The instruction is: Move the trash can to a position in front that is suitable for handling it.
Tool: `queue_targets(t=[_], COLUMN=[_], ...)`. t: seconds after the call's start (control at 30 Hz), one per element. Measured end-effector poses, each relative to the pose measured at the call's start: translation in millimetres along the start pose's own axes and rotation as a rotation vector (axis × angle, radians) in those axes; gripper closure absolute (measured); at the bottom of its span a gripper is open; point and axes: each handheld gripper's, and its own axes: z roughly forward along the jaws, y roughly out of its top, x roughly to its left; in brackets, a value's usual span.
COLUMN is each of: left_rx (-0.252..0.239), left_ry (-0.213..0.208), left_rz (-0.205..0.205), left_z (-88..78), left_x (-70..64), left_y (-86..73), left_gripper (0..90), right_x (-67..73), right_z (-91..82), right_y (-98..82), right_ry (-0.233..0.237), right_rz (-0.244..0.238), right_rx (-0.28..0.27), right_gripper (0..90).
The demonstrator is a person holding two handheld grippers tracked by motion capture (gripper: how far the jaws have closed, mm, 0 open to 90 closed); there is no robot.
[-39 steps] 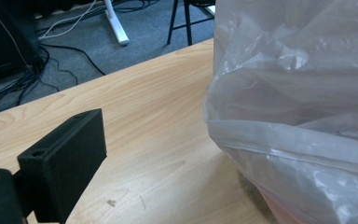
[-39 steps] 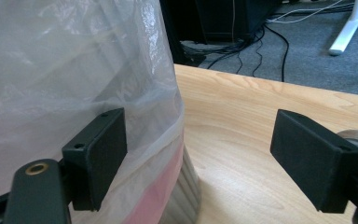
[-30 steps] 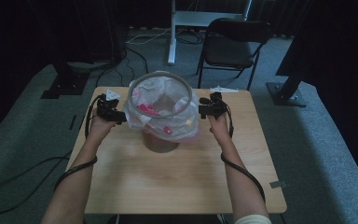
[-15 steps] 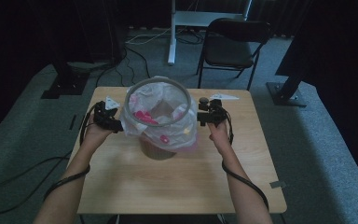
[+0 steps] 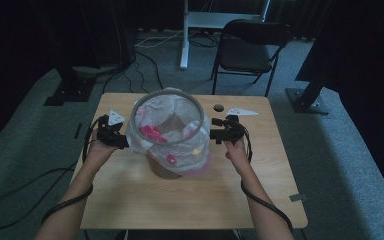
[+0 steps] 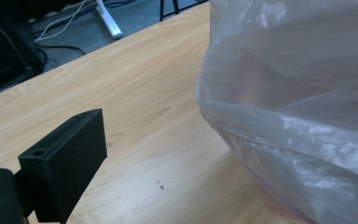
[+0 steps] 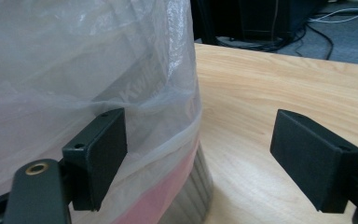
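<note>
From above, we see a light wooden table (image 5: 190, 200) with a small round bin (image 5: 167, 167) standing near its middle, lined with a clear plastic bag (image 5: 180, 150). The bag's mouth is stretched over a grey ring (image 5: 167, 95) at the top, and its loose skirt hangs down over the bin's sides. Inside we can make out a few pink scraps (image 5: 152, 132) and a brownish patch (too small and dim to name).

The person's forearms come in from the bottom edge, one on each side of the bin. The left gripper (image 5: 116, 139) sits against the bag's left side; the right gripper (image 5: 219, 135) sits just beside its right side.

In the left gripper view, one black jaw rises at the lower left over bare wood, while the bag (image 6: 298, 116) bulges in from the right, apart from that jaw. We see no second jaw there, so we cannot tell whether this gripper is spread or closed.

In the right gripper view, the two jaws stand wide apart, released. One jaw lies against the crinkled film (image 7: 88, 79), with a pink band (image 7: 161, 196) and the bin's grey wall (image 7: 191, 196) below it; the other hangs over bare table (image 7: 279, 79), well clear of the bag.

Behind the table stands a dark folding chair (image 5: 247, 52) on grey carpet.
</note>
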Motion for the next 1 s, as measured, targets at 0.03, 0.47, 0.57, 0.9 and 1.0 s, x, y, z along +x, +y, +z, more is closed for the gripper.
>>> queue_targets(t=[0.03,0.47,0.57,0.9,1.0], left_rx=[-0.007,0.04,0.056,0.023,0.018], left_ry=[0.001,0.047,0.071,-0.007,-0.02], left_rz=[0.001,-0.096,-0.109,-0.105,-0.1], left_z=[-1.0,16.8,22.8,28.3,26.3], left_x=[-0.8,20.9,23.5,16.7,15.4], left_y=[-1.4,-15.0,-6.2,9.2,7.6], left_gripper=[4.0,1.4,1.4,2.0,2.1], right_x=[1.0,-17.3,-21.9,-13.6,-6.8], right_z=[-0.8,-8.2,1.5,31.6,31.1], right_y=[-1.3,2.7,6.2,11.6,12.9], right_ry=[0.004,-0.181,-0.224,-0.195,-0.168], right_rz=[0.002,0.032,0.042,0.02,0.01], right_rx=[-0.003,-0.01,-0.008,0.043,0.035], right_gripper=[17.8,13.4,13.4,13.4,13.4])
